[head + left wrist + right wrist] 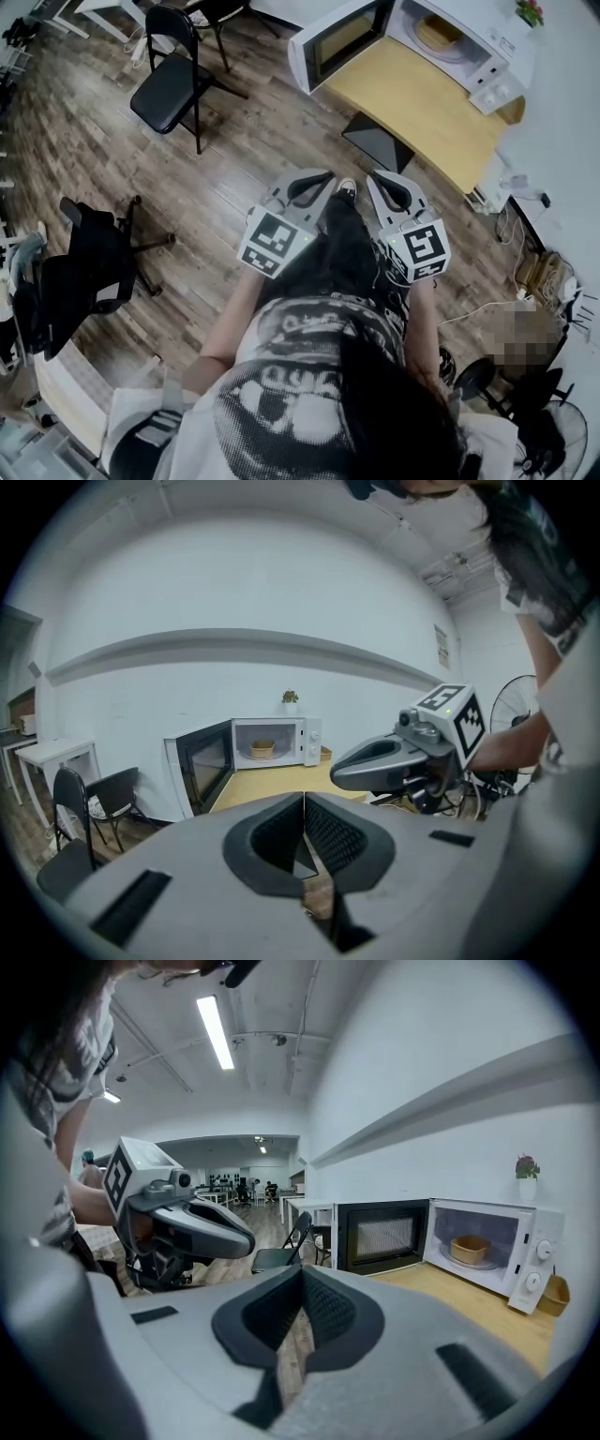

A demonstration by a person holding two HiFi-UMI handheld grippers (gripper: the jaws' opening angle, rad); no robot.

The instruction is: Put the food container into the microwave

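Altogether one microwave point(489, 36), one food container point(469, 1249).

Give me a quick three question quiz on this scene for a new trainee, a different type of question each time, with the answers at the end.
1. True or false: the door of the microwave stands open.
2. Where is the food container? A: on the wooden table. B: inside the microwave. C: on the floor.
3. In a few words: how do the jaws of the left gripper stand, and is anything between them?

Key
1. True.
2. B.
3. Together, with nothing between them.
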